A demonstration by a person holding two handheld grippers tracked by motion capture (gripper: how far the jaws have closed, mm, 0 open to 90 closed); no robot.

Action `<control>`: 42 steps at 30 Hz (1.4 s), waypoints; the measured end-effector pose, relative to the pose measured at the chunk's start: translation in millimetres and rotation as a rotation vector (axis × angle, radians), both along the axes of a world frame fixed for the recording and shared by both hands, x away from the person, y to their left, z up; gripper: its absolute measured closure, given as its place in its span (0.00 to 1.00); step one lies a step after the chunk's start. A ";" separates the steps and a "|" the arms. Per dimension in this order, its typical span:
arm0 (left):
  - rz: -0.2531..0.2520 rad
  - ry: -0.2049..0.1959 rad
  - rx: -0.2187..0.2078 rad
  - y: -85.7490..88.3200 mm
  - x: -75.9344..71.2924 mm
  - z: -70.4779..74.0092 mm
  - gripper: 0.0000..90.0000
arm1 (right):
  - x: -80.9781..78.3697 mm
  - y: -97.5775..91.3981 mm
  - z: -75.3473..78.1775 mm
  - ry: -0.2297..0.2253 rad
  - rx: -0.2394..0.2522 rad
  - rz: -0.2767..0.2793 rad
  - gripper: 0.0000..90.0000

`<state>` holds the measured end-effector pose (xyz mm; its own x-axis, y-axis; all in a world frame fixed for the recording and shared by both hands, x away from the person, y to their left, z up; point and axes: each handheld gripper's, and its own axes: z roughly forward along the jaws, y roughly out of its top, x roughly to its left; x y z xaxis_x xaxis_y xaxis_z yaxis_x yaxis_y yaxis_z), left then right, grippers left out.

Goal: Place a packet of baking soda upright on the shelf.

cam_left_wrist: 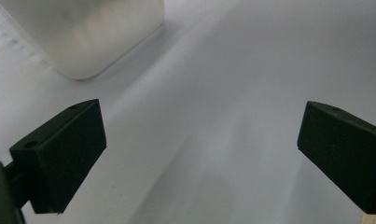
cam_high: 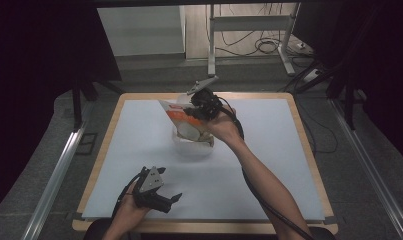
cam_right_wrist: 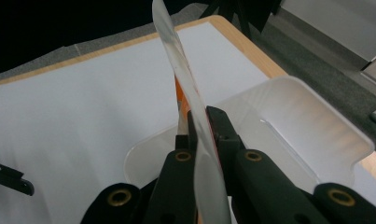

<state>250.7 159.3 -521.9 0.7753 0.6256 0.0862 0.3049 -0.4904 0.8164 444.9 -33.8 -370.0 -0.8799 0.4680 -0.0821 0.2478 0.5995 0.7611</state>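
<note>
Right gripper (cam_high: 196,111), upper centre of the high view: jaws clamped on a flat packet (cam_high: 181,119) with orange and white print. Packet hangs tilted, lower end inside the white container (cam_high: 191,147) at centre frame, top corner pointing to the upper left. In the right gripper view the 2 jaws press flat against both faces of the packet (cam_right_wrist: 195,116), which runs edge-on from bottom centre to top centre; the container (cam_right_wrist: 311,116) lies behind it, centre to right, translucent walls, open top.

Left gripper (cam_high: 170,200), lower left of the high view: jaws wide apart, nothing between them, resting low over the white table sheet (cam_high: 139,150), well apart from the container. Left gripper view confirms it: 1 jaw lower left, 1 at the right edge, bare sheet (cam_left_wrist: 199,116) in the gap, a corner of the container (cam_left_wrist: 87,37) in the upper left.

Wooden table edge (cam_high: 199,226) shows along the bottom.
</note>
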 end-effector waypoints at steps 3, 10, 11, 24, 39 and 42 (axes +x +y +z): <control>0.000 -0.001 0.000 0.0 -0.1 0.2 0.01 | 1.8 -0.7 -9.4 0.016 -0.011 -0.004 0.98; 0.000 0.000 0.001 -0.2 -0.3 0.1 0.01 | 5.2 -7.3 -23.8 0.028 -0.004 -0.020 0.97; 0.000 0.000 0.001 -0.4 -0.4 0.1 0.01 | 6.1 -8.9 -26.5 0.030 -0.010 -0.024 0.97; 0.003 0.002 -0.001 -1.3 0.1 -0.7 0.01 | 8.7 -33.9 -43.3 0.064 -0.051 -0.061 0.90; 0.002 0.001 0.003 -0.8 0.1 -0.7 0.01 | 3.5 -41.9 -27.4 -0.009 -0.022 -0.093 0.25; 0.002 0.002 0.004 -1.0 0.2 -0.9 0.01 | 2.8 -45.8 -28.7 -0.006 -0.020 -0.093 0.19</control>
